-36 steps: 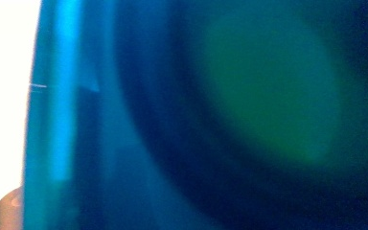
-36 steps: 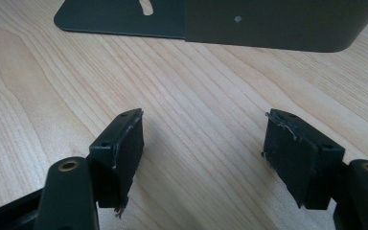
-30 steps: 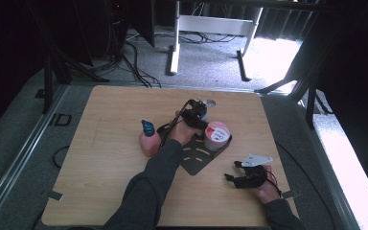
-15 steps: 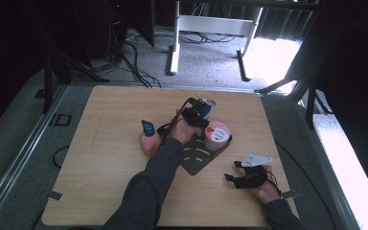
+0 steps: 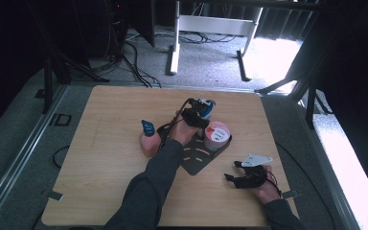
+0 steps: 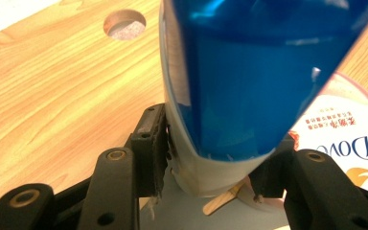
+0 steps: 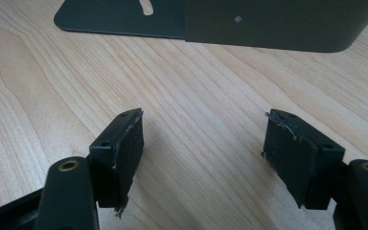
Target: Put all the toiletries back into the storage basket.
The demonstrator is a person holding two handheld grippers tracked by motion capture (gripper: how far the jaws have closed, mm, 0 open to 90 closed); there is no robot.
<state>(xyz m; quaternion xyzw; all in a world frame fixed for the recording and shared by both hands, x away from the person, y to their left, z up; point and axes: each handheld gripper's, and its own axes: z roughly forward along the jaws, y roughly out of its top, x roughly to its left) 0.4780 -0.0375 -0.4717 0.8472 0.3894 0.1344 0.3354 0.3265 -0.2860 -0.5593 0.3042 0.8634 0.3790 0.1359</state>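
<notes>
Just past the table's (image 5: pixel 100 143) centre, toward one o'clock, my left gripper (image 6: pixel 211 191) clamps the blue bottle (image 6: pixel 239 81) by its white base, beside the pink tub (image 5: pixel 217 135) on the black stand (image 5: pixel 196 160). I'd judge a firm squeeze and upright carry best. My right gripper (image 7: pixel 203 153), at five o'clock, rests wide open, holding nothing.

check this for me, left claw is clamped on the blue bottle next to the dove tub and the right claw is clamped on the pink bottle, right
Not quite. The right claw holds nothing: in the right gripper view its jaws stand open over bare table, apart from the pink bottle. The rest holds: the left claw is clamped on the blue bottle beside the Dove tub.
</notes>
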